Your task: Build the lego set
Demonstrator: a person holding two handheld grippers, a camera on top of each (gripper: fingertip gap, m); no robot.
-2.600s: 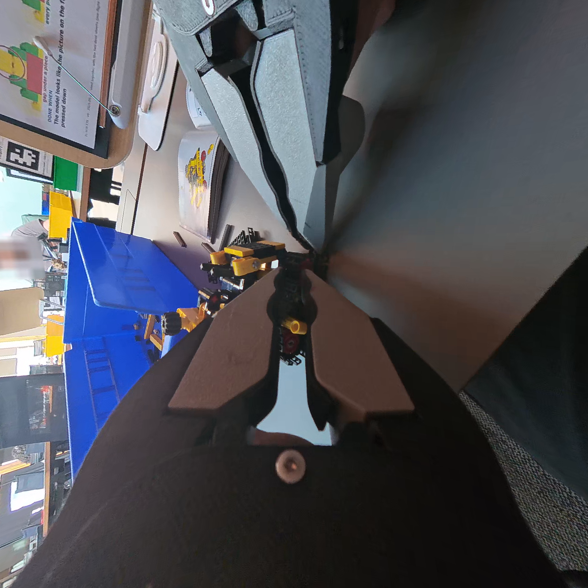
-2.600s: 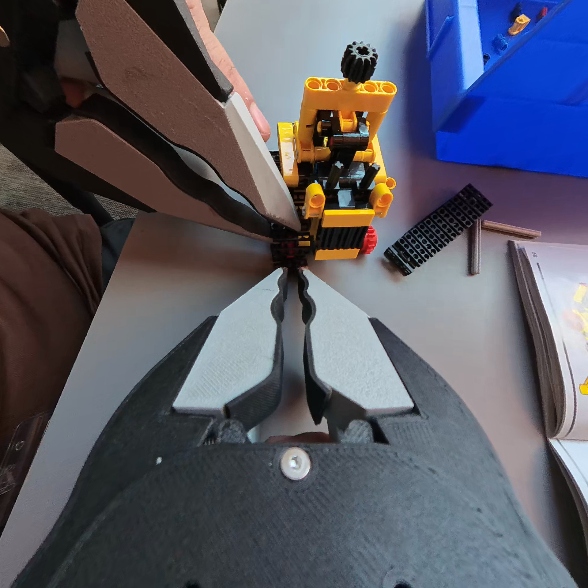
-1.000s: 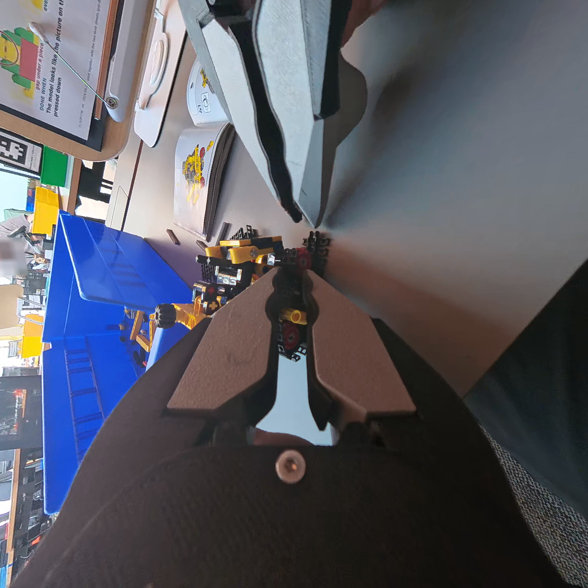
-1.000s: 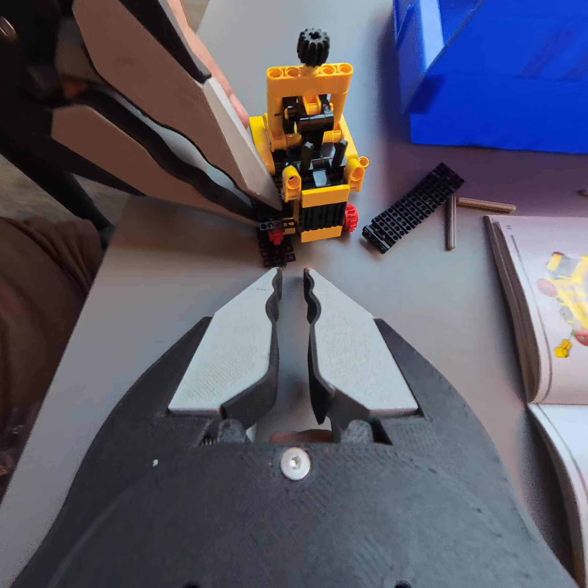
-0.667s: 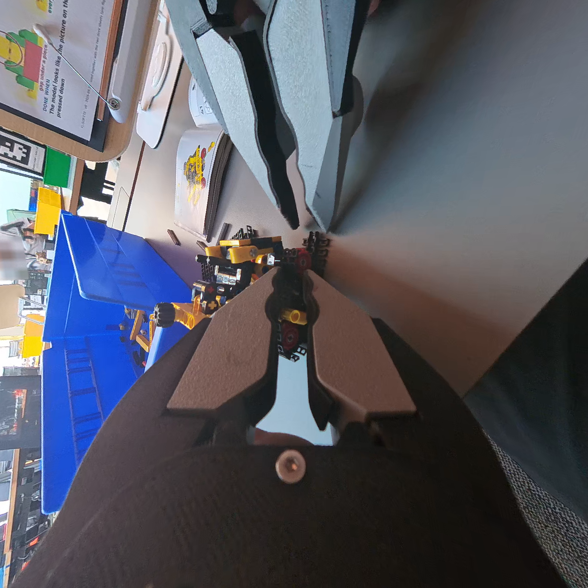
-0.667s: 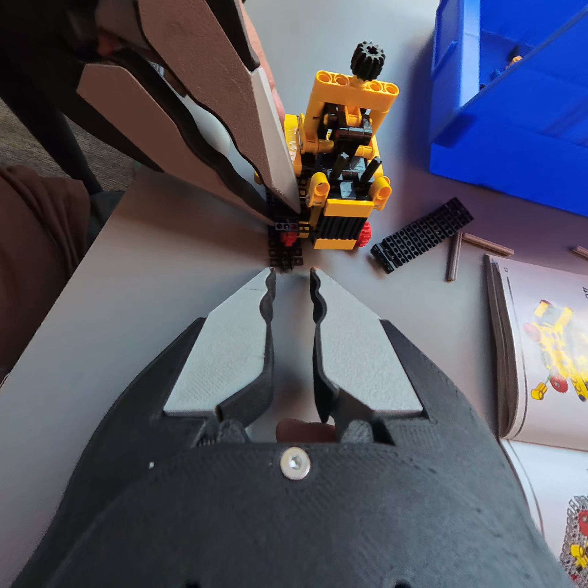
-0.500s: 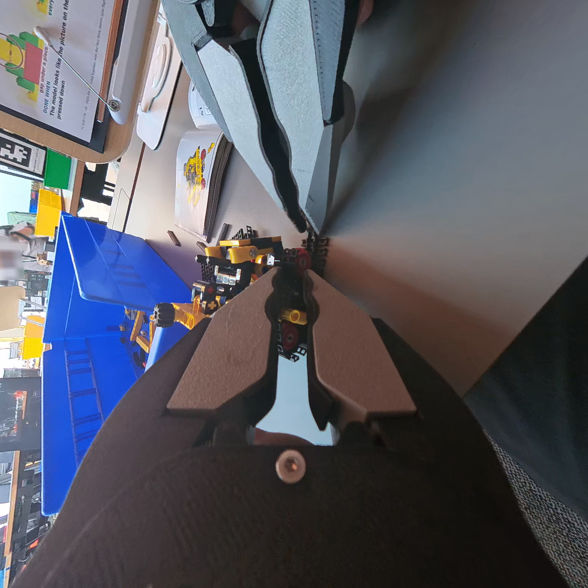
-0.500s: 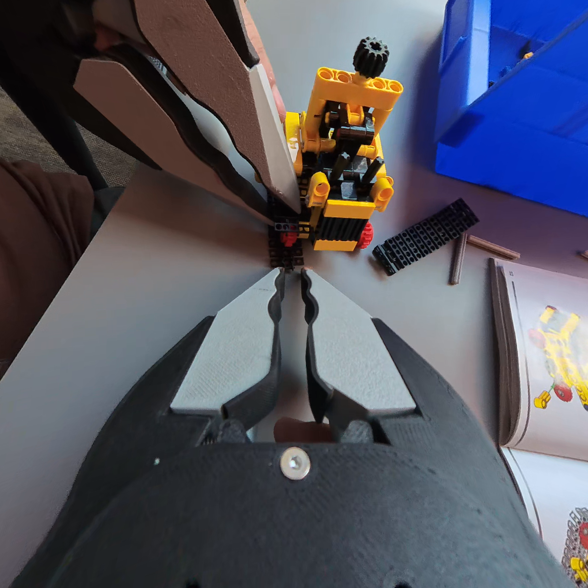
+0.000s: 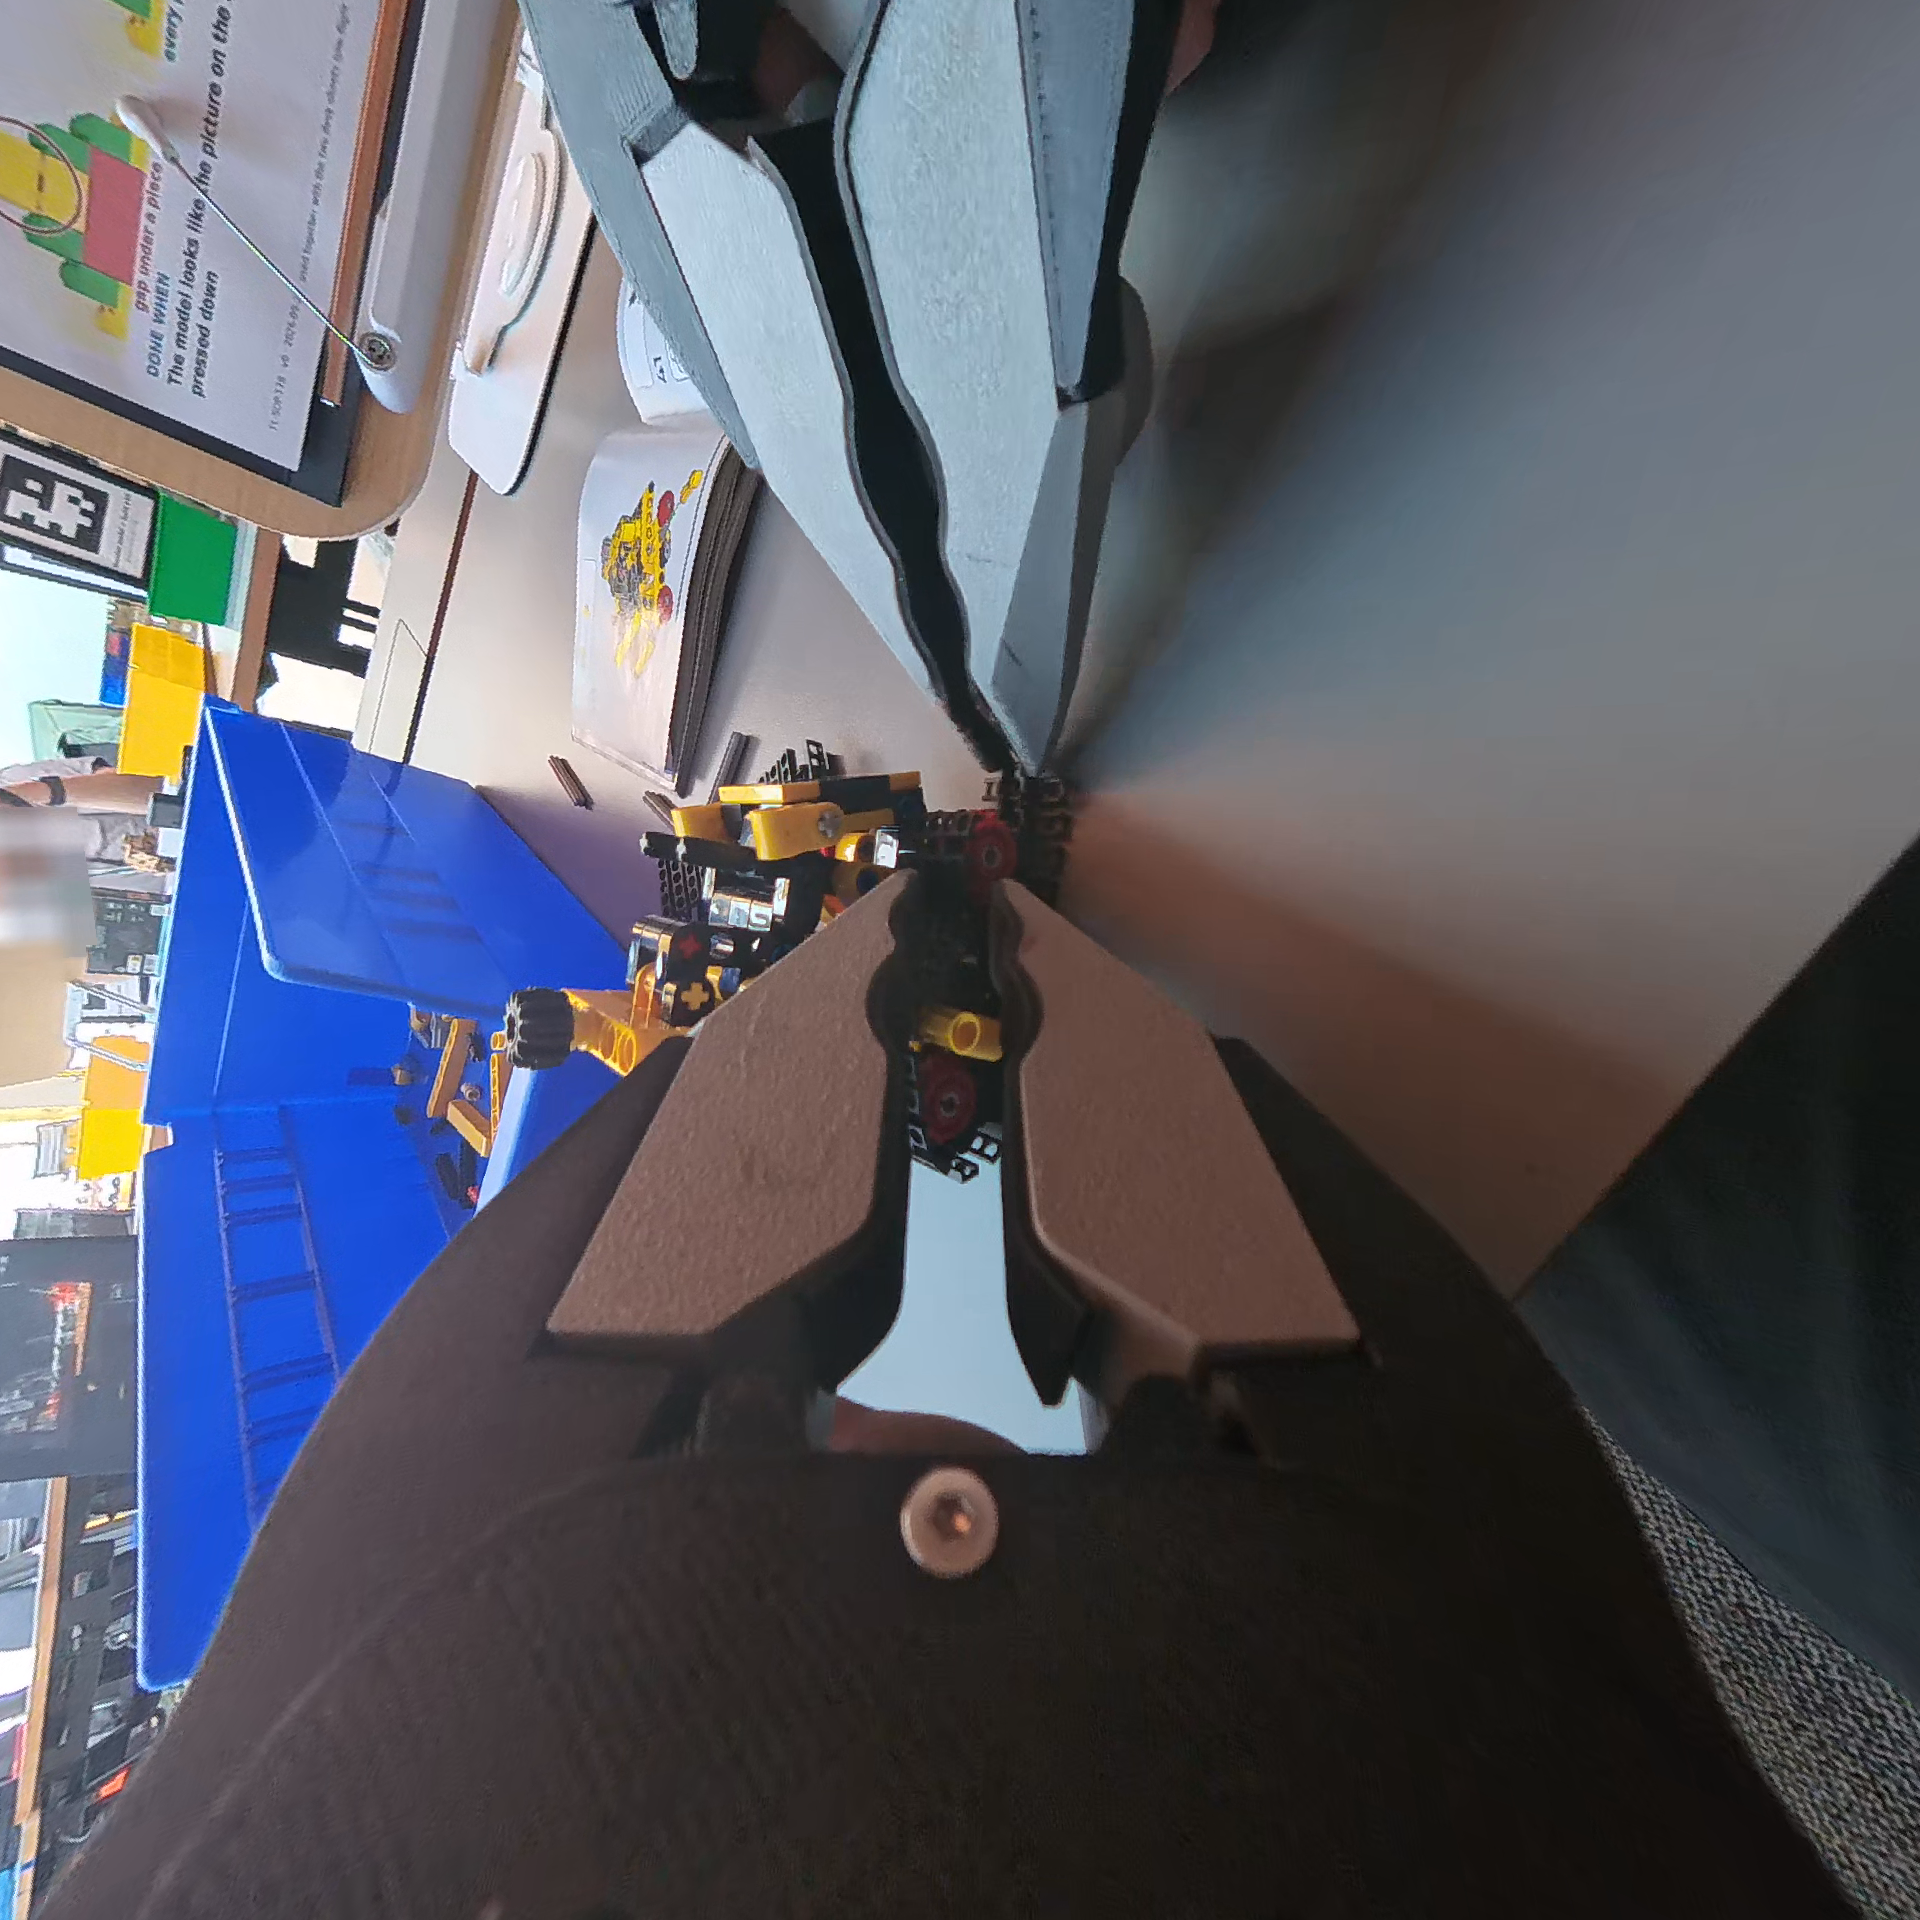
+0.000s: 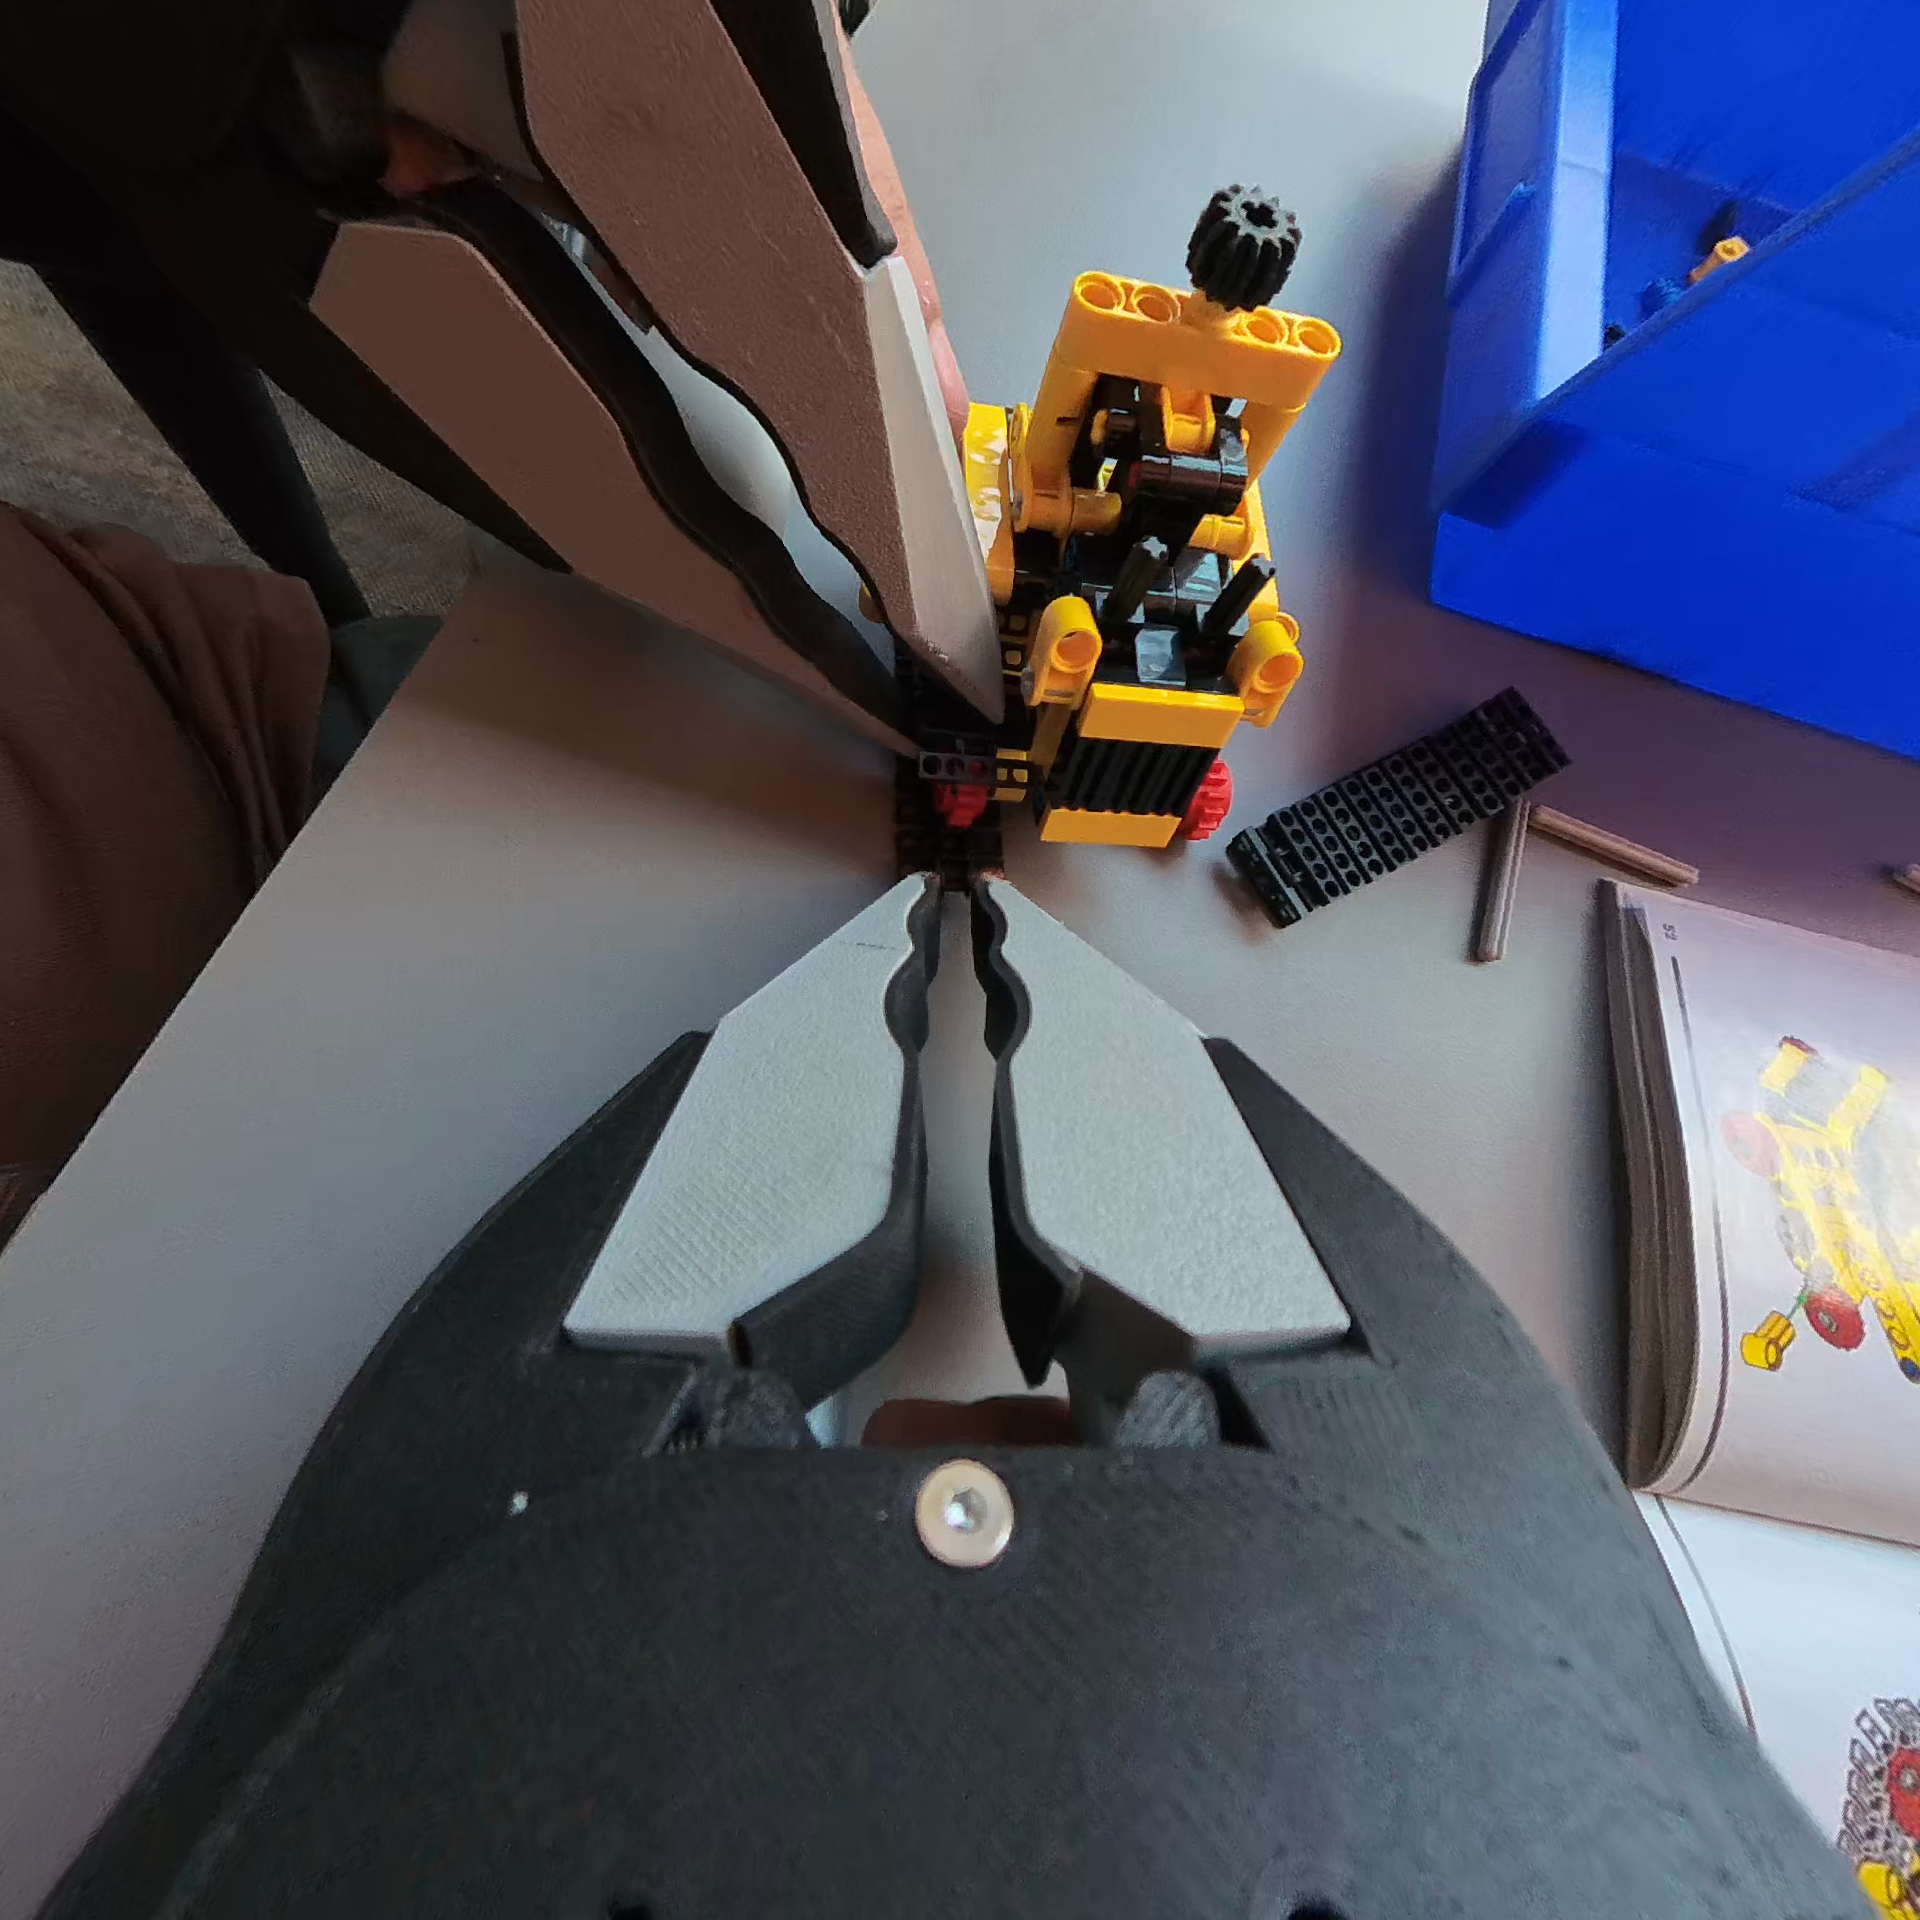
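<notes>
Model: the yellow and black lego vehicle [image 10: 1132, 623] is standing on the grey bench [image 10: 520, 935], in the upper centre of the right wrist view; the body, a yellow frame at its top and a black gear [image 10: 1244, 244] above that frame are already looking assembled.

Left gripper: the left gripper [image 9: 951, 925] is gripping the left side of the vehicle, its jaws nearly together and pressing on the black track [image 10: 951, 821] and the red wheels there; in the right wrist view it is coming in from the upper left.

Right gripper: the right gripper [image 10: 956, 904] is reaching from the bottom of its view, its jaws almost closed with only a thin slit between them; the tips are touching the near end of that track, but I cannot tell if they are really pinching it or only pushing.

Step in hand: it is seeming that the track on the left side is being fitted or pressed around the wheels.

Still waiting: a second black track piece [image 10: 1397, 805] is lying loose on the bench to the right of the vehicle, with thin dark axle rods [image 10: 1501, 883] beside it, so the right side is probably not finished.

Other parts: a blue bin [image 10: 1683, 416] in the upper right is still containing small pieces, and an open instruction booklet [image 10: 1818, 1195] is lying at the right edge.

Progress: I am judging the build as well advanced but not complete.
</notes>
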